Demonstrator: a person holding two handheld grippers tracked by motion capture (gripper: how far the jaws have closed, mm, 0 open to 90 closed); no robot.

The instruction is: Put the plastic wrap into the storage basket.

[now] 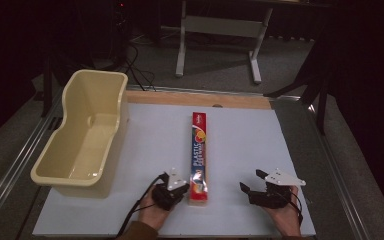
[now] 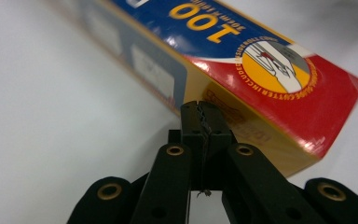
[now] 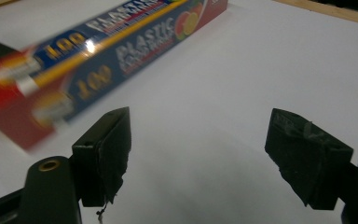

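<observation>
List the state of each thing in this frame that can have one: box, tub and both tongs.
plastic wrap box: closed, lying flat on the white board, lengthwise away from the person.
cream tub: upright, empty.
left tongs: shut, tips at the near end of the box, gripping nothing.
right tongs: open, nothing between the jaws, apart from the box.

L gripper (image 2: 200, 109) closed, tips at plastic-wrap box (image 2: 242, 65) side.

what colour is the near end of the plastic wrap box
Red, with a yellow circle on top, on the plastic wrap box; clearest in the left gripper view.
</observation>
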